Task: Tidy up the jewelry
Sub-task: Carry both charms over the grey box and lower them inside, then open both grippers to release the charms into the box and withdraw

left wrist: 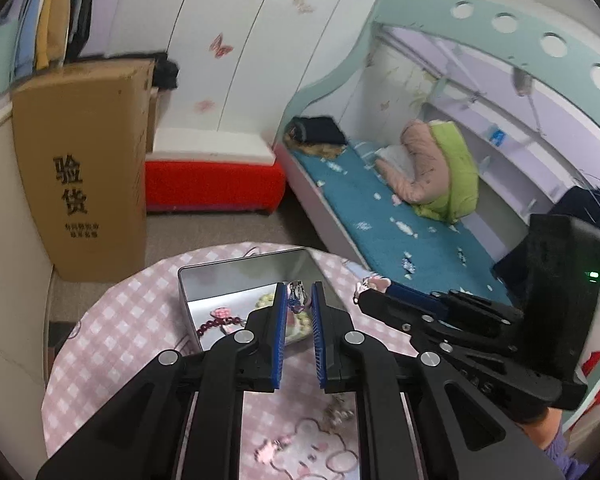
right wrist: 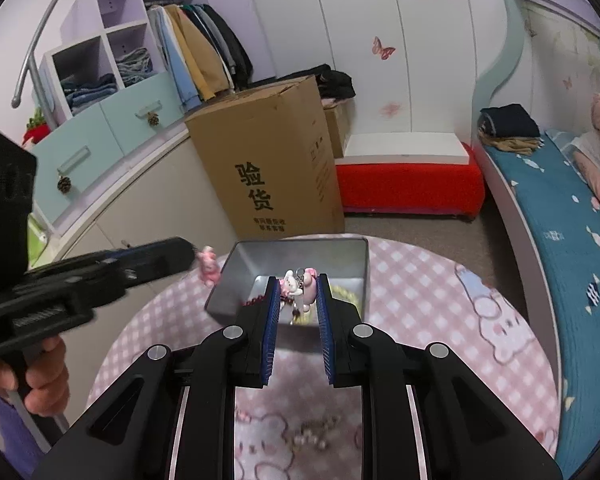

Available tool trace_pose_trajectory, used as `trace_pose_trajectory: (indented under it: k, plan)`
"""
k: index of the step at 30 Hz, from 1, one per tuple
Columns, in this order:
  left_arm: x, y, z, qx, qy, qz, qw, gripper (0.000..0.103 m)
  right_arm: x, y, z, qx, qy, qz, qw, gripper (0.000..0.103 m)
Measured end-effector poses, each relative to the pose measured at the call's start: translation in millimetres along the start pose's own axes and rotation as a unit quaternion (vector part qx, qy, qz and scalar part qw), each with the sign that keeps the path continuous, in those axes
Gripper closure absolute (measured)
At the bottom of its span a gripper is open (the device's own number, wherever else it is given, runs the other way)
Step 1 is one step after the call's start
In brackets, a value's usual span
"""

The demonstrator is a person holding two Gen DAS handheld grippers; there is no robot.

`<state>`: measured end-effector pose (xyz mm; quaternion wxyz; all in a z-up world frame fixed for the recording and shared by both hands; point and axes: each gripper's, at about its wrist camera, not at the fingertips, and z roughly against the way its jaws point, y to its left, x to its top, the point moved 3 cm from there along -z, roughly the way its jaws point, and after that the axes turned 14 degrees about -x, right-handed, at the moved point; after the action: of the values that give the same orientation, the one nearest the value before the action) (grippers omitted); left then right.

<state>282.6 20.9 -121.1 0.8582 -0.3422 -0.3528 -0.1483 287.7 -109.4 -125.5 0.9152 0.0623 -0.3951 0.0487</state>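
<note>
Left gripper (left wrist: 299, 300), own view: black fingers with blue pads run forward over the table (left wrist: 112, 320), tips above the near right part of the tin (left wrist: 192, 280). Jaws drawn close on a small silver-clasped charm; it fills the gap at the tips. From the right wrist camera the same gripper comes in low from the left, roughly level, with a pink charm (right wrist: 208, 266) at its tip, just outside the tin's left wall. Left hand (right wrist: 40, 376) is wrapped round the handle, purple sleeve below.

Right gripper (right wrist: 298, 286): fingers point at the tin's near wall, pads pressed on a pink-and-white bear keychain (right wrist: 296, 282), with its ring upward and the body dangling. In the left wrist view this gripper enters from the right, angled toward the tin, tip beside the tin's right wall. Only a sliver of hand and purple sleeve shows behind the housing.

Tin: open, metal, rectangular, on the far part of the round table with pink checked cloth. Inside lie a dark red bead bracelet (left wrist: 220, 322) and a pale yellow-green bead bracelet (left wrist: 266, 302).

Loose jewelry (right wrist: 314, 434) lies on the cloth beneath the fingers, too blurred to identify.

Cardboard box (right wrist: 268, 160) stands on the floor beyond the table.
</note>
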Motion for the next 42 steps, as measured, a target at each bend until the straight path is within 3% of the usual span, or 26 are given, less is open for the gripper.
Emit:
trace_pose_trajectory:
  k: [6, 16, 24, 26, 29, 42]
  plan:
    - [-7, 32, -36, 0.017, 0.032, 0.032, 0.9988, 0.093, 3, 8, -40, -0.005, 0.03, 0.011, 0.999, 0.084]
    - [-21, 48, -61, 0.035, 0.062, 0.047, 0.9964, 0.092, -7, 10, -73, -0.007, 0.06, 0.015, 0.998, 0.084]
    - [-26, 50, -68, 0.035, 0.075, 0.052, 0.9952, 0.092, -11, 12, -79, -0.006, 0.066, 0.018, 0.998, 0.084]
    - [-26, 51, -66, 0.039, 0.072, 0.057, 0.9951, 0.082, -11, 12, -80, -0.008, 0.067, 0.017, 0.998, 0.084]
    - [-25, 51, -64, 0.03, 0.067, 0.063, 0.9953, 0.075, -12, 10, -82, -0.008, 0.07, 0.015, 0.997, 0.084]
    - [-24, 42, -50, 0.034, 0.055, 0.059, 0.9962, 0.072, -14, 3, -62, -0.012, 0.054, 0.007, 0.998, 0.082]
